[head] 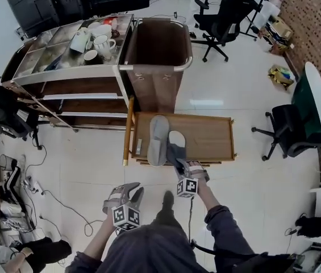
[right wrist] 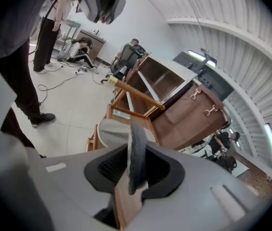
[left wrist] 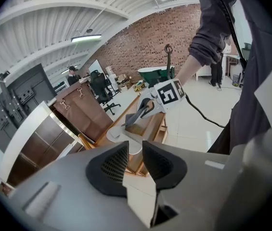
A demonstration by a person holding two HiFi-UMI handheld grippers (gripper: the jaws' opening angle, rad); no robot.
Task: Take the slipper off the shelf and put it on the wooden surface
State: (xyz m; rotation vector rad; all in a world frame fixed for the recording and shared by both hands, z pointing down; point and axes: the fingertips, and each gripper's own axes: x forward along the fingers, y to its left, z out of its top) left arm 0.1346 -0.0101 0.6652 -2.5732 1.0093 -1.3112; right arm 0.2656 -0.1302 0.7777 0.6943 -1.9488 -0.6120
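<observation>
Presently, a slipper (head: 176,141) is gripped edge-on by the right tongs (right wrist: 136,167) above the wooden surface (head: 205,135); the left tongs (left wrist: 135,158) are held slightly apart, empty.

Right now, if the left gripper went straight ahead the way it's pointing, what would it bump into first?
Most likely the pale slipper lying on the wooden surface, or that surface's near edge just before it. The left gripper, jaws apart and empty, aims right at them, though depth is hard to judge.
</observation>
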